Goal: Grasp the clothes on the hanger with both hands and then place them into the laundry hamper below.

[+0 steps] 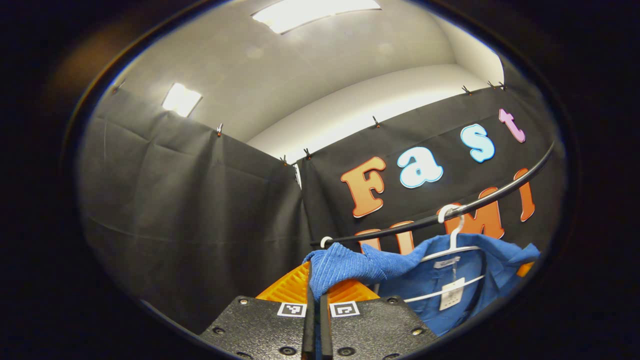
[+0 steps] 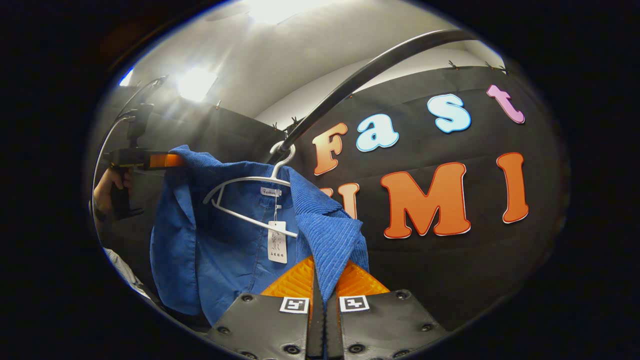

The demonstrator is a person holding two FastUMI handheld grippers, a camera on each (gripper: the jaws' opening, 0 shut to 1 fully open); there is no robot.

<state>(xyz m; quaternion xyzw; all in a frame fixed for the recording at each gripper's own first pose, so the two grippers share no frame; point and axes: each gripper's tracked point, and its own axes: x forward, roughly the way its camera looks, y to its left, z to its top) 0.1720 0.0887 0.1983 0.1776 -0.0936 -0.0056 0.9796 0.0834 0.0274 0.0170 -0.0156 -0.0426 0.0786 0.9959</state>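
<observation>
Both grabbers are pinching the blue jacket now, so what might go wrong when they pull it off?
1. The blue corduroy jacket is draped over the white hanger, which hooks on the black rail; pulling down might drag the hanger along or snag.
2. The left gripper and right gripper each pinch only a fabric edge, so one side could slip.
3. The paper tag might catch.

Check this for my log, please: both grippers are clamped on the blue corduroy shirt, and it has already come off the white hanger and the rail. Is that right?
Not quite. Both grippers are clamped on the blue corduroy shirt, the right gripper and left gripper each pinching cloth, but the shirt is not off: the right gripper view shows it draped on the white hanger, hooked on the rail.
</observation>
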